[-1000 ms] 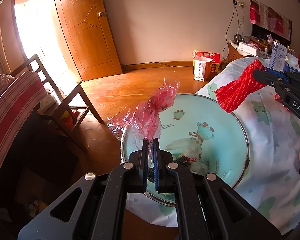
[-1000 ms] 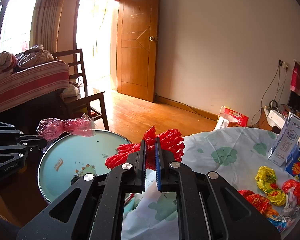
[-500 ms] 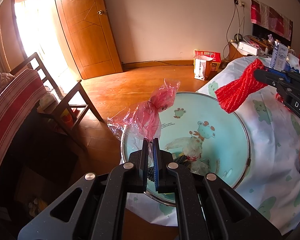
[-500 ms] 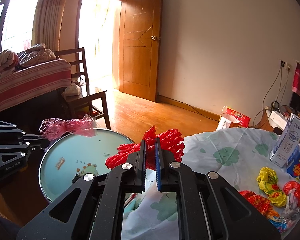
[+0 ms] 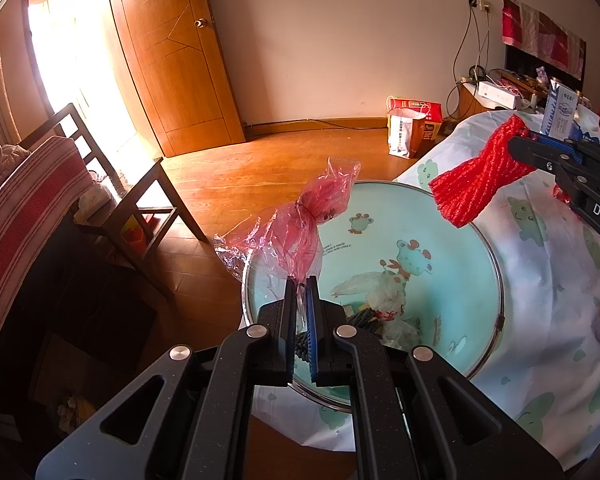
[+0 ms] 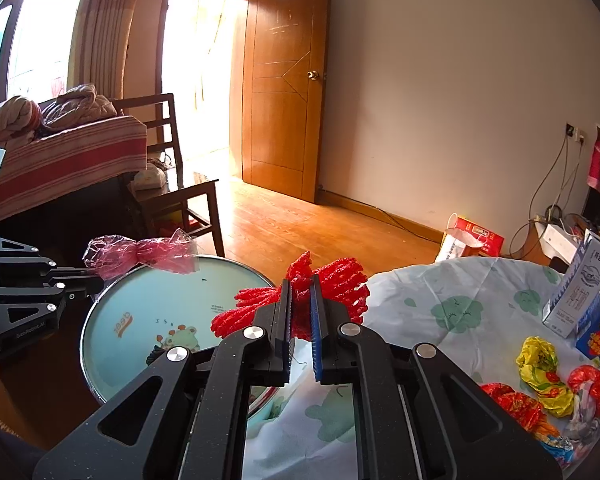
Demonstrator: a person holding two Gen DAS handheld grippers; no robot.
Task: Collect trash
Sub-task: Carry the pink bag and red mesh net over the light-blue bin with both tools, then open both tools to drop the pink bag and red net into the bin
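My left gripper [image 5: 300,282] is shut on a crumpled pink plastic wrapper [image 5: 300,224], which it holds over the near rim of a round teal basin [image 5: 420,232] with cartoon animals. The basin holds clear plastic and dark scraps [image 5: 376,312]. My right gripper [image 6: 300,280] is shut on a red foam net sleeve [image 6: 340,280], which hangs over the basin's far right edge. In the left wrist view the red net [image 5: 476,184] hangs from that gripper [image 5: 516,144]. In the right wrist view the left gripper [image 6: 96,276] holds the pink wrapper [image 6: 140,256] at the basin [image 6: 140,300].
A table under a white cloth with green prints [image 6: 460,308] carries crumpled yellow and red wrappers [image 6: 548,376] and milk cartons [image 6: 580,292]. A wooden chair [image 5: 140,200] and a striped blanket [image 5: 24,208] stand left. A red and white bag [image 5: 412,128] sits on the wooden floor.
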